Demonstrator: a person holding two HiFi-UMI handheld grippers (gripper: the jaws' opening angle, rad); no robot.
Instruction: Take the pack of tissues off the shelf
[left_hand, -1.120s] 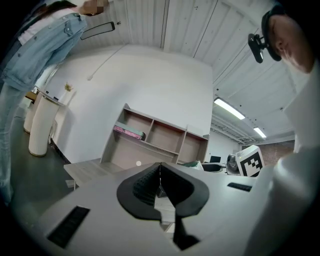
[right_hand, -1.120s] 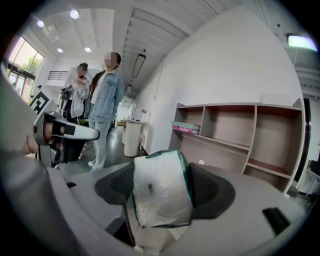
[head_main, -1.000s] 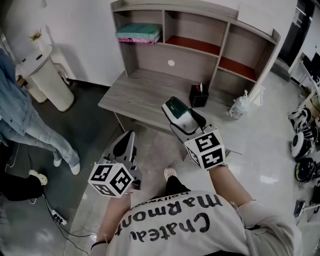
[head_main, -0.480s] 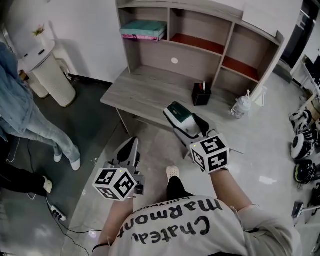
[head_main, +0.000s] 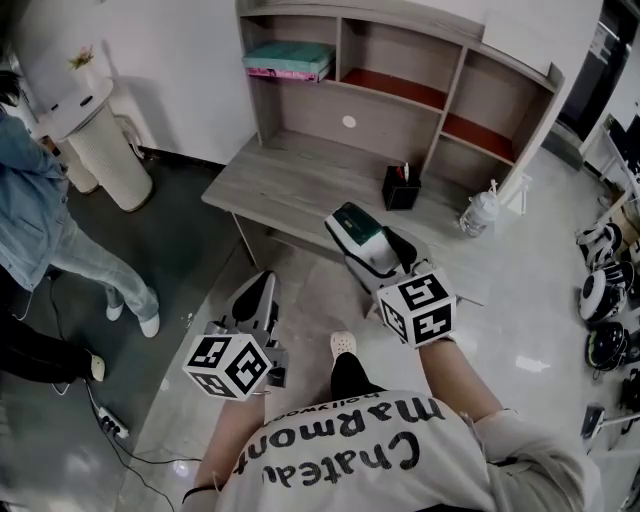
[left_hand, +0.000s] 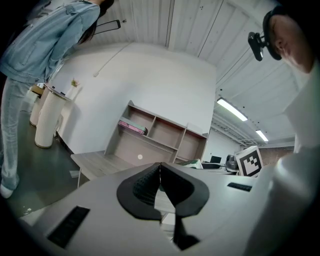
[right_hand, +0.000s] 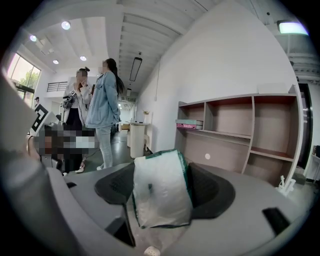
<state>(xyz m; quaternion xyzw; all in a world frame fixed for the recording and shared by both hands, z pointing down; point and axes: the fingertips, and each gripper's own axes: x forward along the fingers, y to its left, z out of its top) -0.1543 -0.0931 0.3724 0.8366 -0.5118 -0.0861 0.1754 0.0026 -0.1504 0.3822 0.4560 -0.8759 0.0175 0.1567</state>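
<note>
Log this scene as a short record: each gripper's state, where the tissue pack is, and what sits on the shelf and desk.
right gripper: shut on the pack of tissues
left gripper: shut, nothing between its jaws
tissue location: off the shelf, held in the air near the front edge of the desk
shelf contents: stack of books in the top left compartment
desk contents: black pen holder; clear bottle near the right end

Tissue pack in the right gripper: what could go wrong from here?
1. The soft pack sticks out far past the right gripper; it may sag and slip out.
2. The black box and bottle stand on the desk close ahead; a forward swing might knock them.
</note>
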